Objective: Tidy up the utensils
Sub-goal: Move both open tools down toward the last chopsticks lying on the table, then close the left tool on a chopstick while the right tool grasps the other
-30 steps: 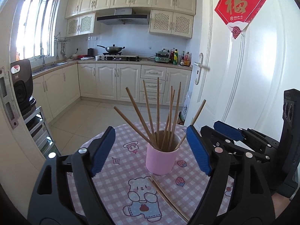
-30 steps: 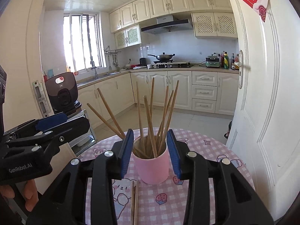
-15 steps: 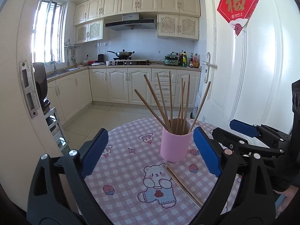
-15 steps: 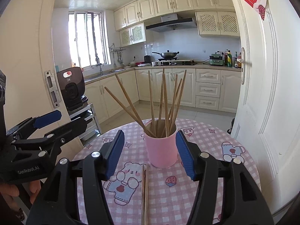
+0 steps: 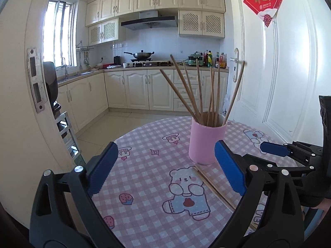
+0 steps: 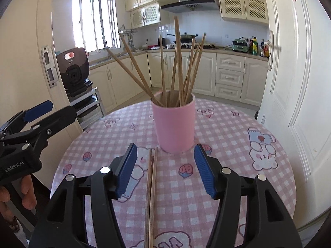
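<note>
A pink cup [image 5: 206,141] [image 6: 174,124] stands upright on the round table and holds several wooden chopsticks [image 5: 198,91] [image 6: 178,66]. A pair of chopsticks [image 6: 152,188] [image 5: 213,186] lies flat on the cloth just in front of the cup. My right gripper [image 6: 165,170] is open and empty, low over the lying pair, short of the cup. My left gripper [image 5: 165,169] is open and empty, to the left of the cup. Each gripper shows in the other's view, the right one [image 5: 289,155] and the left one [image 6: 39,113].
The table has a pink checked cloth [image 5: 149,165] with bear prints. A white door [image 5: 289,72] is close on the right. A door frame [image 6: 47,66] and a rack with a dark appliance [image 6: 72,70] stand on the left. Kitchen cabinets lie beyond.
Both grippers have pulled back from the cup. The right gripper, which was closed around the cup, has opened and let it go. The cup now stands free on the table.
</note>
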`<state>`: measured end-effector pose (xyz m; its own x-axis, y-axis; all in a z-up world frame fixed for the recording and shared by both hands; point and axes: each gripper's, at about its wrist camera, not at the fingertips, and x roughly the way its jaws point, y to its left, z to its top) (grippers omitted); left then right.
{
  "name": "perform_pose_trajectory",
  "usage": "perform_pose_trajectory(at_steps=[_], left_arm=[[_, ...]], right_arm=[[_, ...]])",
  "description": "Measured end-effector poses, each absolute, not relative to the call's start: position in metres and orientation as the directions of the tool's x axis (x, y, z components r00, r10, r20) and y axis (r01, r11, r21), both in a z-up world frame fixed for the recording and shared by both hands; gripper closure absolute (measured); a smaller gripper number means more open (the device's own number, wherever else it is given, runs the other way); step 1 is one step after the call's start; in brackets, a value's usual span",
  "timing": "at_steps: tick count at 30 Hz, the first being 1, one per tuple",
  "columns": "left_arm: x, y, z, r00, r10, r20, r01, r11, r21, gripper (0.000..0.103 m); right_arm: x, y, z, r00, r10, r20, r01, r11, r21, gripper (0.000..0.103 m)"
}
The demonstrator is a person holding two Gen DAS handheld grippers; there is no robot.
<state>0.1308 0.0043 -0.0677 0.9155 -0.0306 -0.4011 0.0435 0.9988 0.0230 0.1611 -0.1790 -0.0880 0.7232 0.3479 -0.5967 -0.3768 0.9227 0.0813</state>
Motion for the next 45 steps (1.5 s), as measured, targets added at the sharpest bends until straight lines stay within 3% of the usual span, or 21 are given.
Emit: perform_pose_trajectory(at_steps=[4,10,25,28,30,33,39,41,43,45], left_arm=[[0.14,0.005,-0.088,0.879,-0.004,-0.477,0.031,0.998,0.05,0.01],[0.151,0.01,-0.112,0.824,-0.002,-0.566,0.027,0.999,0.037,0.01],[0.163,0.012,-0.131,0.761,-0.015,-0.648,0.027,1.0,0.008,0.01],[0.166,0.01,-0.135,0.747,-0.023,-0.664,0.027,1.0,-0.004,0.01],[0.168,0.01,-0.138,0.736,-0.034,-0.676,0.027,0.999,-0.02,0.01],[0.171,0.008,-0.141,0.72,-0.043,-0.692,0.028,0.999,-0.033,0.01],[0.183,0.01,-0.154,0.643,-0.112,-0.758,0.022,0.992,-0.128,0.011],[0.187,0.008,-0.158,0.626,-0.126,-0.77,0.023,0.989,-0.143,0.015],[0.194,0.007,-0.165,0.589,-0.151,-0.794,0.026,0.985,-0.168,0.032],[0.201,0.006,-0.17,0.572,-0.16,-0.805,0.019,0.983,-0.183,0.034]], right_arm=[[0.171,-0.174,-0.117,0.645,0.316,-0.696,-0.384,0.921,0.062,0.049],[0.175,-0.164,-0.144,0.565,0.282,-0.776,-0.413,0.91,0.03,0.051],[0.177,-0.161,-0.149,0.513,0.247,-0.822,-0.427,0.904,0.006,0.051],[0.172,-0.153,-0.151,0.522,0.207,-0.828,-0.443,0.895,-0.055,0.051],[0.17,-0.152,-0.151,0.488,0.274,-0.829,-0.463,0.886,0.02,0.051],[0.159,-0.134,-0.152,0.5,0.257,-0.827,-0.507,0.861,-0.038,0.05],[0.156,-0.125,-0.152,0.473,0.317,-0.822,-0.54,0.842,0.014,0.05],[0.16,-0.133,-0.15,0.466,0.33,-0.821,-0.526,0.849,0.042,0.05],[0.165,-0.142,-0.148,0.465,0.336,-0.819,-0.51,0.858,0.062,0.05],[0.171,-0.15,-0.146,0.469,0.333,-0.818,-0.489,0.869,0.074,0.05]])
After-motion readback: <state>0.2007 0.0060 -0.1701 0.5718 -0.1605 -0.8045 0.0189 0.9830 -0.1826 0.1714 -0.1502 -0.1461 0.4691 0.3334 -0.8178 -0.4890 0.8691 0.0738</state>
